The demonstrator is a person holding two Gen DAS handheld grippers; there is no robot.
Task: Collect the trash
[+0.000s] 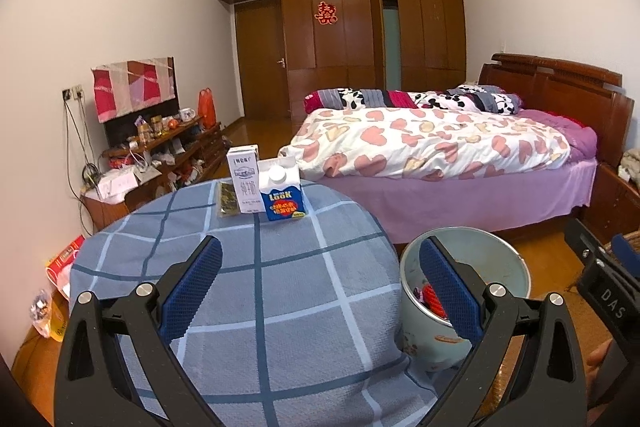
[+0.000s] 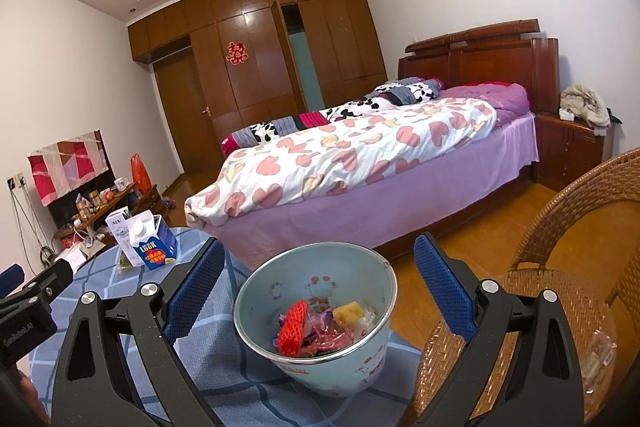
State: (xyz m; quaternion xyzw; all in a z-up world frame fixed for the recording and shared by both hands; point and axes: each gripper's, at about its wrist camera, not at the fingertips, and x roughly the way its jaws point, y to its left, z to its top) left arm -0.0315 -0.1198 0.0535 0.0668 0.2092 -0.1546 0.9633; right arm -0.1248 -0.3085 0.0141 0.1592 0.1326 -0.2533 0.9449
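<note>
Bucket (image 2: 316,311) beside table (image 1: 248,291), holding wrappers (image 2: 316,331). Two cartons (image 1: 266,183) upright at table's far edge. Left gripper (image 1: 320,283) and right gripper (image 2: 320,287) both spread apart, holding nothing.

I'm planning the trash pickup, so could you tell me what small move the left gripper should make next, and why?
Probably ease the left gripper forward over the table toward the blue carton. Its jaws stand open and empty, the carton stands upright beside the white carton at the far edge, and the bucket already holding wrappers sits near the right gripper, also open.
</note>
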